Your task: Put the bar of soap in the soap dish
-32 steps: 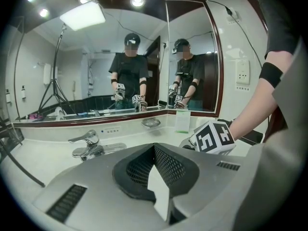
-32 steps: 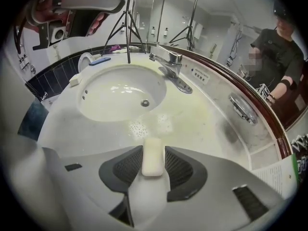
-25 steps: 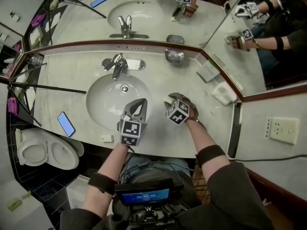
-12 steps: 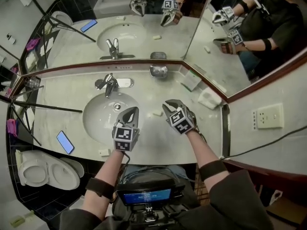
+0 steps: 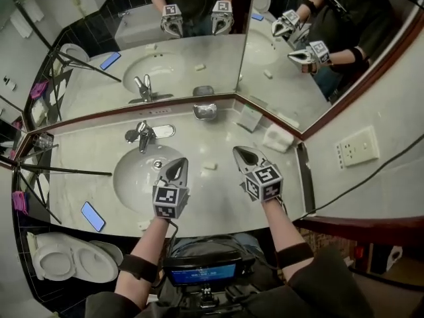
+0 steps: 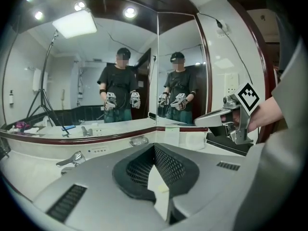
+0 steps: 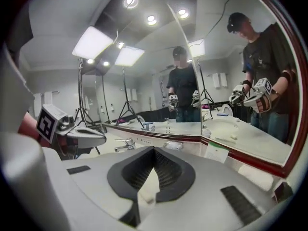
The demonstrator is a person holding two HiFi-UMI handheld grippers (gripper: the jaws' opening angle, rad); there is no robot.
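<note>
Both grippers are up off the counter (image 5: 222, 201) with nothing in either.

Left gripper (image 5: 177, 169): jaws closed together and empty, hanging over the right rim of the sink basin (image 5: 126, 191).

Right gripper (image 5: 246, 155): jaws have just been closing and are now pressed together with nothing between them. It sits over bare counter, right of the basin.

Bar of soap (image 5: 210, 166): small pale block lying flat on the counter just past the basin's right edge, between the two sets of jaw tips and touching neither.

Soap dish (image 5: 205, 111): chrome and empty, at the back of the counter against the mirror corner, well apart from the soap.

White block (image 5: 278, 138) near the right mirror panel, probably a folded cloth, but the view is too soft to say.

Readable text: none.
- Card (image 5: 250, 118) with a green strip leans by the dish; its print is too small to read.
- Chest screen (image 5: 201, 271) shows blue lines, illegible.
- The gripper cubes carry only black-and-white square markers.

Phone (image 5: 93, 216) lies face up on the left of the counter. Faucet (image 5: 142, 135) is behind the basin.
</note>
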